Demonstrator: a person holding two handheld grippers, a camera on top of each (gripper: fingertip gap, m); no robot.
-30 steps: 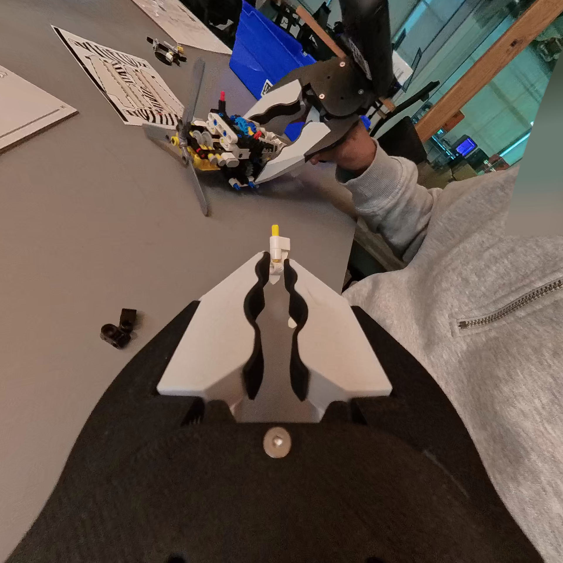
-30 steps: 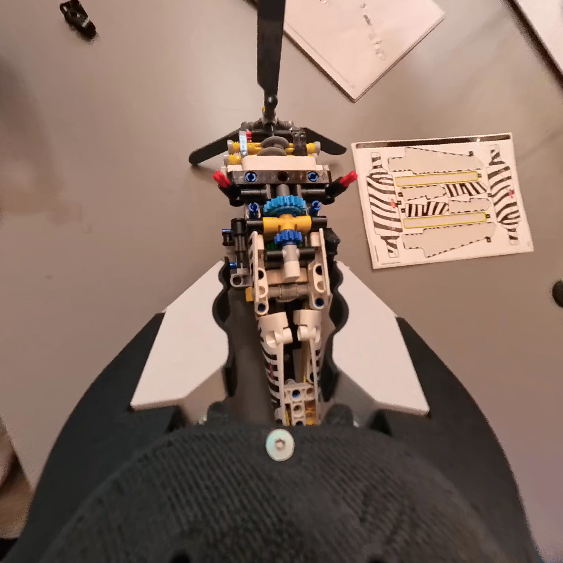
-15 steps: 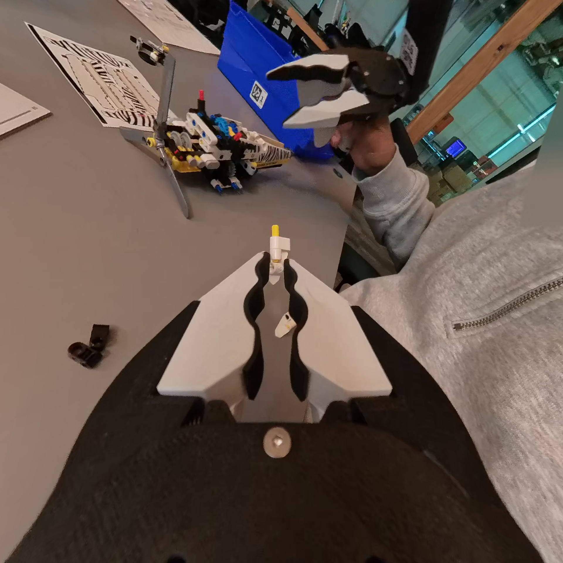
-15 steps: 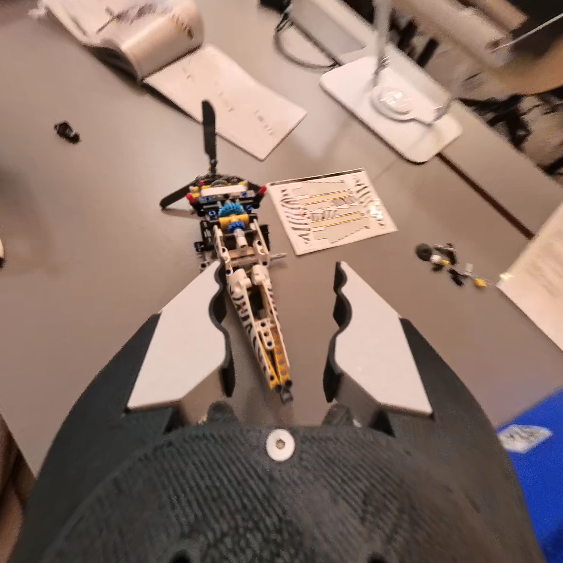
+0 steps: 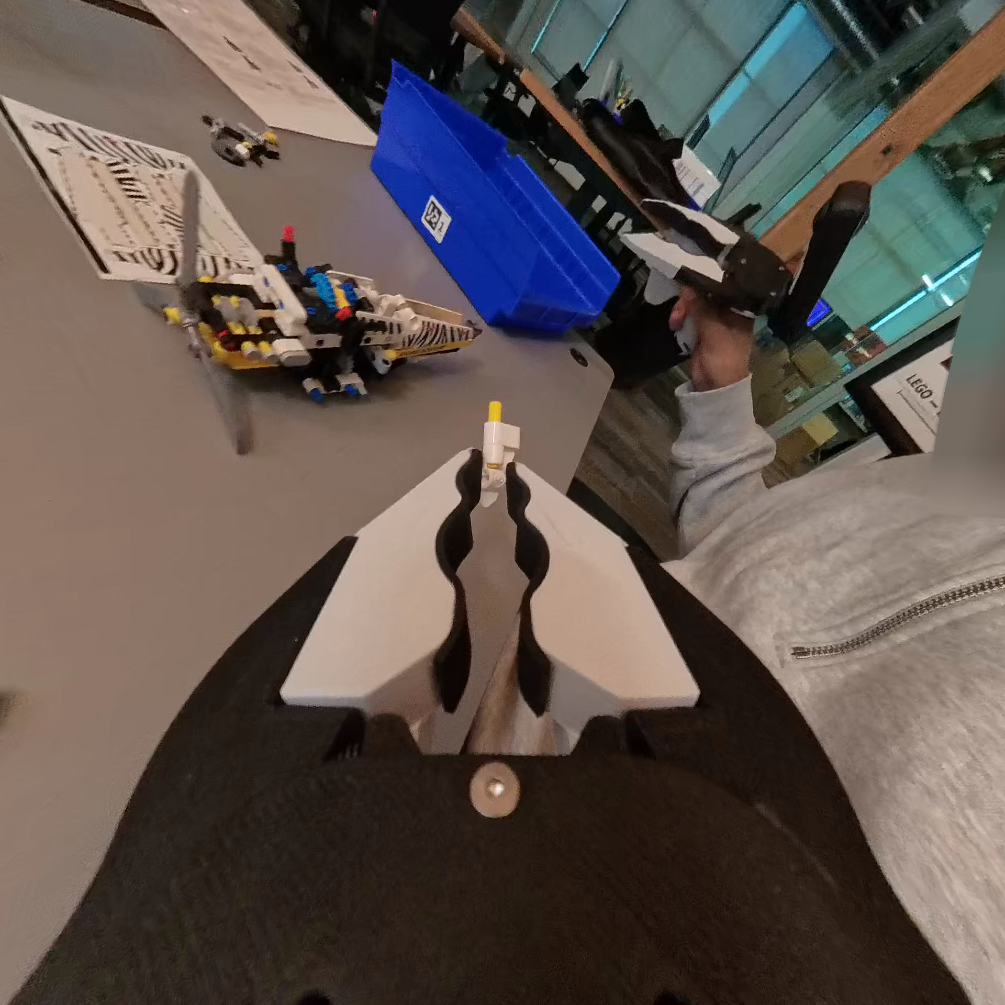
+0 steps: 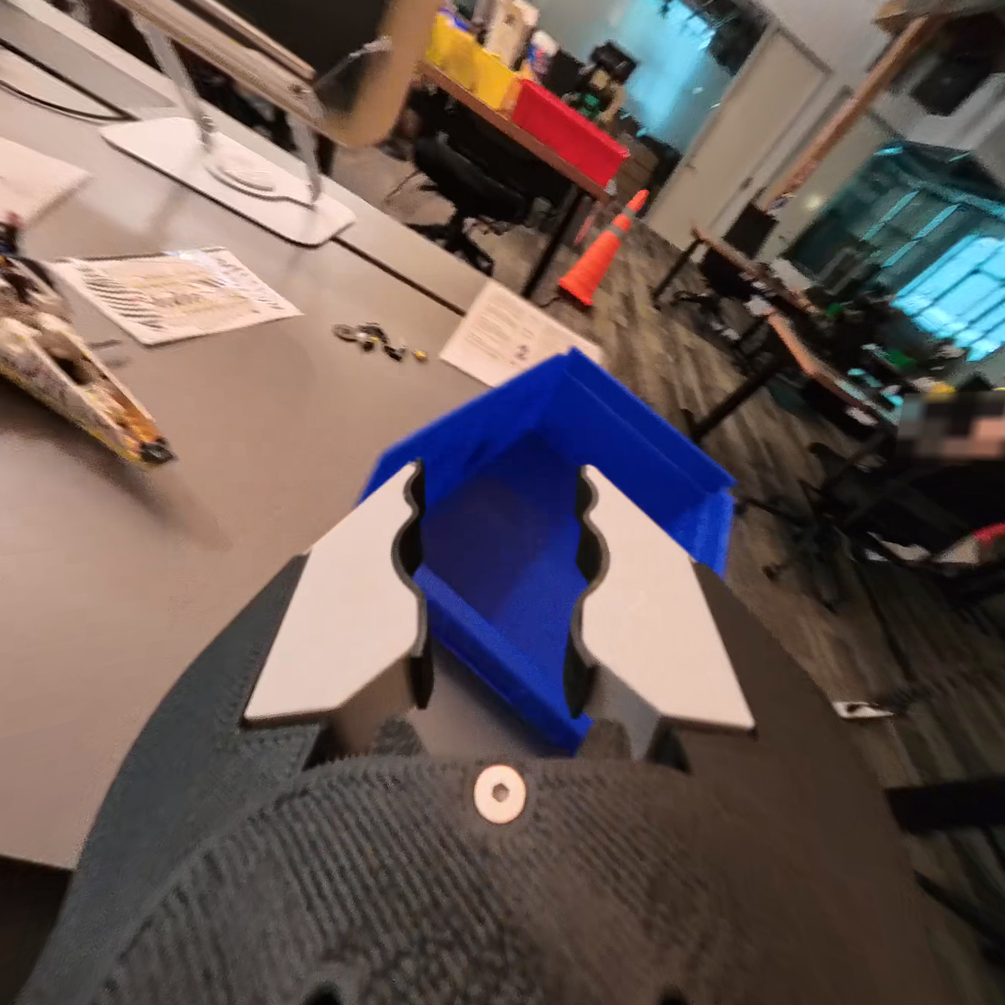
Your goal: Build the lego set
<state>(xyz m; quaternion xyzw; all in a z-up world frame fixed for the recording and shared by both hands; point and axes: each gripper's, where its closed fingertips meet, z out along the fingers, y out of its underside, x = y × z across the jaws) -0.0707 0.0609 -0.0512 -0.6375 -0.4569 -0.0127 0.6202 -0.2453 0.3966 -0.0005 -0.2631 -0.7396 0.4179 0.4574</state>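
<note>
The part-built lego plane (image 5: pixel 304 321), with a grey propeller and a zebra-striped tail, lies on the grey table (image 5: pixel 109 516); its tail shows at the left of the right wrist view (image 6: pixel 70 375). My left gripper (image 5: pixel 494 462) is shut on a small white connector with a yellow pin (image 5: pixel 497 438), held above the table's near edge. My right gripper (image 6: pixel 500 489) is open and empty, off the table's end, above a blue bin (image 6: pixel 549 467). It also shows raised at the right of the left wrist view (image 5: pixel 701 250).
The blue bin (image 5: pixel 489 239) stands at the table's right end. A striped sticker sheet (image 5: pixel 109 190) lies behind the plane. A small pile of loose parts (image 5: pixel 239 141) and white paper sheets (image 5: pixel 255 65) lie farther back. A monitor stand (image 6: pixel 234 179) is beyond. The left gripper's tips are roughly 40 cm from the right gripper's. From my left tips it is roughly 15 cm to the part-built lego plane (image 5: pixel 304 321); from my right, 30 cm.
My right gripper opened, let go of the plane, which now lies on the table, and swung up and away to the right over the blue bin. My left gripper kept its hold.
</note>
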